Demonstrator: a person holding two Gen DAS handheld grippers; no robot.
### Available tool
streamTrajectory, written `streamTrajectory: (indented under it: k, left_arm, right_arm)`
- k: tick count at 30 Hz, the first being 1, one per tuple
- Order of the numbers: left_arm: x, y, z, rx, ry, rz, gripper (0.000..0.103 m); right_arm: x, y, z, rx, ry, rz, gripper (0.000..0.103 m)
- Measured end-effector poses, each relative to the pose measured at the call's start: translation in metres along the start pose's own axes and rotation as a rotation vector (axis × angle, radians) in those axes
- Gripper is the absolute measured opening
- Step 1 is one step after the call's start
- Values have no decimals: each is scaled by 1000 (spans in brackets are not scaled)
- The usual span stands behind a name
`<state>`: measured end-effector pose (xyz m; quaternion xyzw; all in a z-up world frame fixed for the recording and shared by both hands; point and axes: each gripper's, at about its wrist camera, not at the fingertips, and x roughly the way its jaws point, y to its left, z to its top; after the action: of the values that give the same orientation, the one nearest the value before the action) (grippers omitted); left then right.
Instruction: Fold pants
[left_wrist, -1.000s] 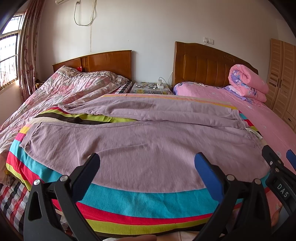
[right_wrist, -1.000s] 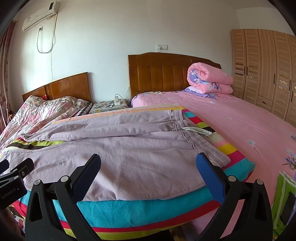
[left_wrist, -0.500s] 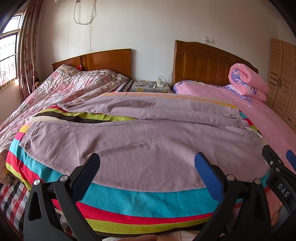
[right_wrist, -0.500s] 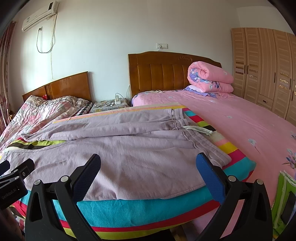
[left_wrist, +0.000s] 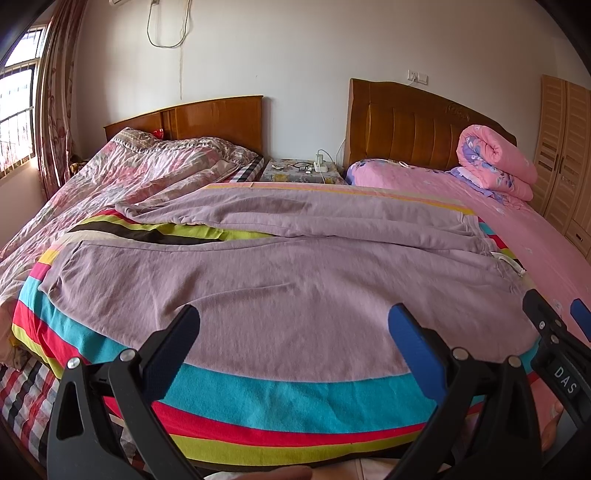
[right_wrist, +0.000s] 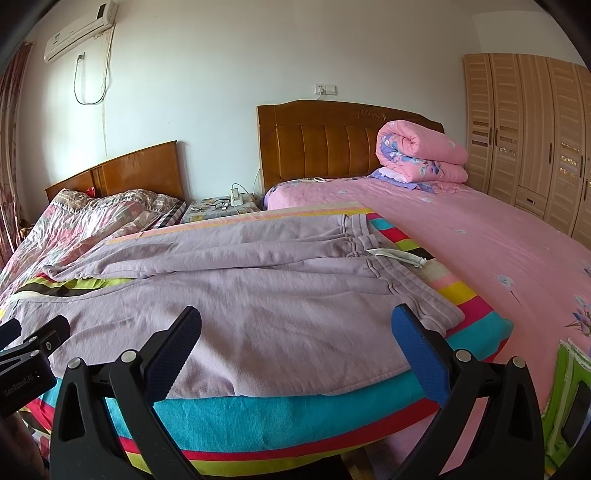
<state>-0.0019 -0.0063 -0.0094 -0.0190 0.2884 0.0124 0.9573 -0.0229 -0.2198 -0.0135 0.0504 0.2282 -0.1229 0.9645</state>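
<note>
So one pair of pants (left_wrist: 295, 288), two grippers, left (left_wrist: 293, 341) and right (right_wrist: 297, 339), both spread wide; drawstring (right_wrist: 397, 255) seen clearly only from the right.

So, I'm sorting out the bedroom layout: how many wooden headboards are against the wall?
2. One headboard stands on the left behind the rumpled floral bedding; the other headboard, taller, stands on the right behind the pink bed. None seem hidden.

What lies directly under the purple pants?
The pants lie on a striped blanket; its bands show around them. The part beneath them, and whatever is under the blanket, is covered.
</note>
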Motion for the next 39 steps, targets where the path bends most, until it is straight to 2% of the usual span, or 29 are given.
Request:
streamTrajectory:
  k: [14,17,19,22,24,26,27,28,30,32,34,37,39]
  left_arm:
    - [0,2,-7,-2,13,-1,102]
    - [10,8,-4,1,35,-57,102]
    - [23,7,7,73,60,-81,102]
    - [48,-3,34,279,81,-40,102]
    - [68,7,58,302,92,-16,102]
    - [98,22,83,294,155,10,102]
    - [118,31,94,274,214,8,102]
    - [138,43,104,232,293,-27,102]
    - [182,68,120,93,454,-175,102]
    - [220,93,130,-97,560,-306,102]
    - [249,114,139,-273,589,-397,102]
    - [284,132,151,-424,568,-404,102]
    - [302,138,154,-514,576,-424,102]
  right_arm:
    - [7,0,-4,2,27,13,99]
    - [20,0,1,-12,50,57,99]
    - [41,-3,15,-30,82,115,99]
    - [87,-10,52,-65,96,156,99]
    - [128,-11,81,-109,102,165,99]
    - [181,-7,109,-152,176,248,99]
    - [210,-6,122,-164,221,278,99]
    - [237,-5,134,-166,256,311,99]
    - [285,0,153,-174,299,375,99]
    - [332,15,168,-222,351,403,99]
    - [373,39,175,-323,410,424,99]
    - [426,75,176,-459,486,471,98]
    - [450,93,174,-517,523,532,91]
